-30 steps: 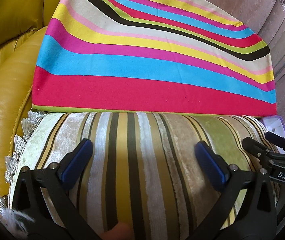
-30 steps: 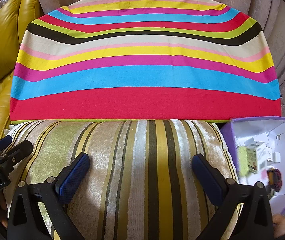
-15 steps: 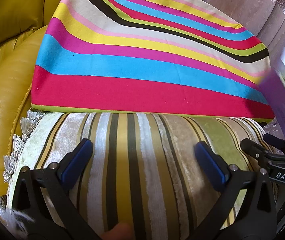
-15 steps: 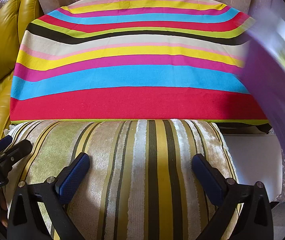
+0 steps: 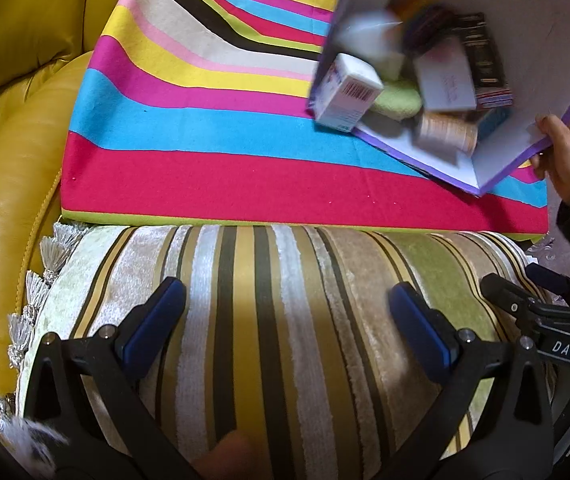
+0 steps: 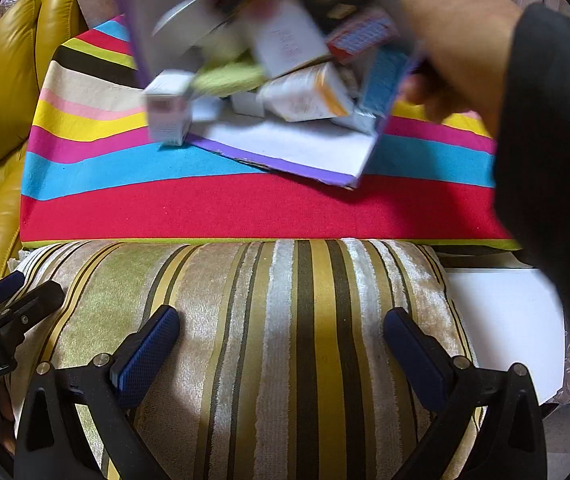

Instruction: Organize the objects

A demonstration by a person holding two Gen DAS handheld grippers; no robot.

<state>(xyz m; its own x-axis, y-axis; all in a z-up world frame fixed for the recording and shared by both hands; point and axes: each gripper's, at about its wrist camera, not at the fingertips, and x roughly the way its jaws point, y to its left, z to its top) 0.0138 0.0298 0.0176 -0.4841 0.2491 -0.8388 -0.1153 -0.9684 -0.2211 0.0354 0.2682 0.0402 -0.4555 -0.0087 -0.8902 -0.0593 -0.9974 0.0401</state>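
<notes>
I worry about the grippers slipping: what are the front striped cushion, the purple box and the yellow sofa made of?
Front striped cushion: probably velvety pile fabric, with shimmering raised stripes. Purple box: seemingly cardboard, thin flat matte walls. Yellow sofa: glossy leather or imitation, smooth with highlights.

A velvet striped cushion (image 5: 285, 320) is seen beneath the tongs. Just beyond it, a bright rainbow-striped cushion (image 5: 205, 152) is laid. A yellow leather sofa (image 5: 9, 184) is seen to their left.
</notes>
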